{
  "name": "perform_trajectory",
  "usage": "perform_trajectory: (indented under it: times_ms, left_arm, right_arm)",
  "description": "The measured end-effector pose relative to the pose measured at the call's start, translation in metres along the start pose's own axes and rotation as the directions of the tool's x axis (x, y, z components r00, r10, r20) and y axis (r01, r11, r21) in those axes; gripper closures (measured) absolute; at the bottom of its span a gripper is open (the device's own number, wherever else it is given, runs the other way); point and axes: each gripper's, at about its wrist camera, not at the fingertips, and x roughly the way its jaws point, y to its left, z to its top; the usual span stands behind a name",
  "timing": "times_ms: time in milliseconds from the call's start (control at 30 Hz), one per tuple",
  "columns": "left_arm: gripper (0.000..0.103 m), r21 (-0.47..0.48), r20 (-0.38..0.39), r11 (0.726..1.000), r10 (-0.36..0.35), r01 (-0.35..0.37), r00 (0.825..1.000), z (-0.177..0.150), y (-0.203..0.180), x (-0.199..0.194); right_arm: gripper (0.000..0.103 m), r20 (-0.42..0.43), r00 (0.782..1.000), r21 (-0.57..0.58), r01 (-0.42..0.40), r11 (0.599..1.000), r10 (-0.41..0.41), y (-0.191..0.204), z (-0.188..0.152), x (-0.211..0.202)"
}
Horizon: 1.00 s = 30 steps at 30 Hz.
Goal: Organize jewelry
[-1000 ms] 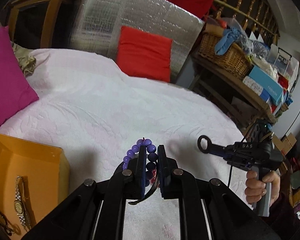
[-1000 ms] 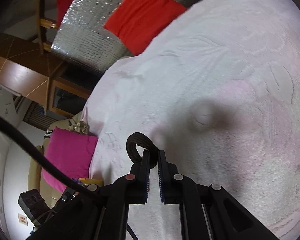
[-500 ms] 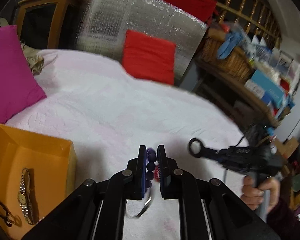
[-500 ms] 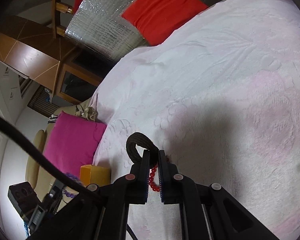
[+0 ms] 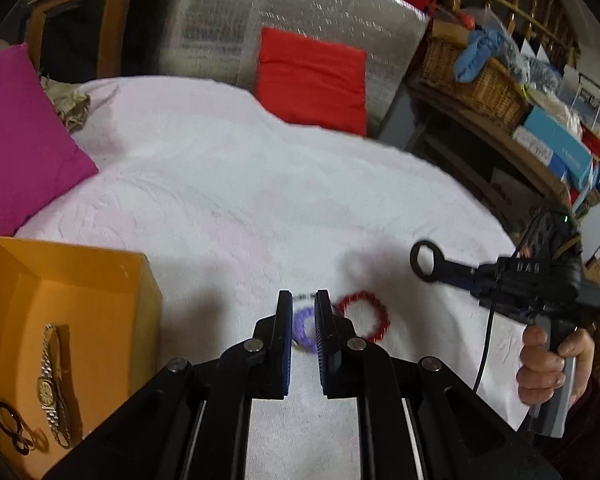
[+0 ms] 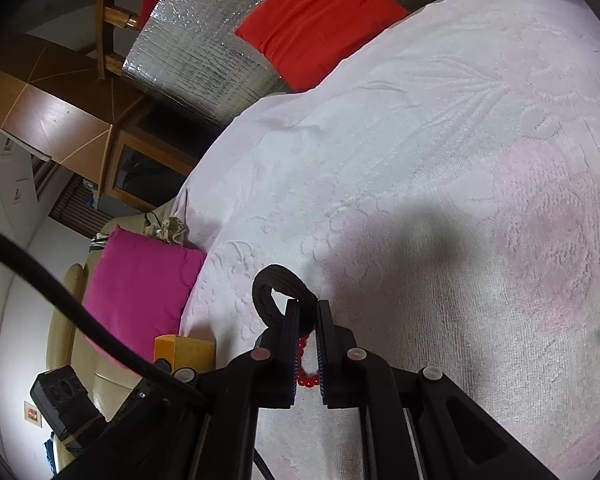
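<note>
In the left wrist view my left gripper (image 5: 303,300) is nearly shut and holds nothing. A purple bead bracelet (image 5: 303,326) lies on the white bedspread just beyond its tips, seen through the gap. A red bead bracelet (image 5: 365,316) lies right of it. My right gripper (image 5: 432,266) is shut on a black band ring (image 5: 420,258), held above the bed at the right. In the right wrist view the black band (image 6: 276,292) sticks out past my right gripper (image 6: 308,308); the red bracelet (image 6: 305,364) shows below between the fingers.
An orange box (image 5: 132,276) at the left holds a gold watch (image 5: 50,384) and a dark ring pair (image 5: 10,426). A magenta pillow (image 5: 16,140) lies at the far left, a red pillow (image 5: 312,80) at the head. Cluttered shelves (image 5: 500,96) line the right.
The purple bracelet has left my left gripper and now lies on the bedspread beside the red bracelet. The left gripper has risen and pulled back. The right gripper still holds the black band.
</note>
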Motion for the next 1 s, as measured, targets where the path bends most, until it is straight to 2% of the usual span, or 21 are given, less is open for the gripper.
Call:
perform_trajectory:
  times_ms: [67,100,167,267,333,367,467,533,600,667,733,900,967,1000]
  left_arm:
    - [0.088,0.032,-0.033,0.999,0.002,-0.001,0.999,-0.005,-0.009,0.007]
    - [0.075,0.049,-0.056,0.999,0.005,-0.002,0.998,-0.008,-0.013,0.012]
    - [0.053,0.075,-0.104,0.997,0.026,-0.018,0.994,-0.013,-0.022,0.021]
    - [0.053,0.168,-0.093,0.982,0.100,-0.083,0.991,-0.020,-0.042,0.028]
    - [0.049,0.219,-0.079,0.972,0.109,-0.089,0.991,-0.024,-0.054,0.031]
    - [0.045,0.238,-0.077,0.966,0.123,-0.101,0.989,-0.024,-0.059,0.035]
    - [0.044,0.269,-0.069,0.947,0.199,-0.174,0.978,-0.024,-0.068,0.051]
    - [0.044,0.260,-0.093,0.940,0.251,-0.220,0.963,-0.025,-0.063,0.064]
    - [0.044,0.236,-0.137,0.931,0.317,-0.280,0.939,-0.026,-0.051,0.077]
    - [0.043,0.199,-0.180,0.930,0.343,-0.308,0.922,-0.027,-0.035,0.084]
    - [0.044,0.166,-0.176,0.922,0.378,-0.351,0.909,-0.025,-0.019,0.082]
    - [0.044,0.064,-0.152,0.925,0.379,-0.374,0.913,-0.014,0.007,0.065]
    - [0.045,0.049,-0.114,0.939,0.344,-0.341,0.932,-0.010,0.007,0.056]
    - [0.045,0.056,-0.098,0.940,0.340,-0.336,0.935,-0.008,0.004,0.055]
  right_arm:
    - [0.094,0.003,1.000,0.002,0.008,1.000,-0.008,-0.001,0.000,-0.001]
    - [0.094,0.003,1.000,0.007,0.008,1.000,-0.008,-0.002,0.001,-0.001]
    - [0.094,0.004,1.000,0.016,0.009,1.000,-0.009,-0.005,0.002,-0.002]
    - [0.094,0.008,1.000,0.023,0.011,1.000,-0.011,-0.007,0.004,-0.004]
    - [0.094,0.012,1.000,0.019,0.012,1.000,-0.012,-0.007,0.004,-0.005]
    - [0.094,0.011,1.000,0.020,0.011,1.000,-0.011,-0.007,0.005,-0.005]
    - [0.094,0.009,1.000,0.020,0.016,1.000,-0.017,-0.009,0.005,-0.006]
    - [0.094,0.006,1.000,0.026,0.016,1.000,-0.016,-0.011,0.005,-0.007]
    - [0.094,0.008,1.000,0.031,0.019,0.999,-0.019,-0.013,0.006,-0.008]
    - [0.094,0.010,1.000,0.041,0.016,0.999,-0.017,-0.014,0.007,-0.010]
    - [0.094,0.016,1.000,0.044,0.017,0.999,-0.018,-0.015,0.008,-0.011]
    - [0.094,0.019,1.000,0.046,0.012,0.999,-0.013,-0.014,0.008,-0.011]
    - [0.094,0.015,1.000,0.045,0.011,0.999,-0.012,-0.013,0.008,-0.010]
    - [0.094,0.015,1.000,0.044,0.014,0.999,-0.014,-0.013,0.008,-0.010]
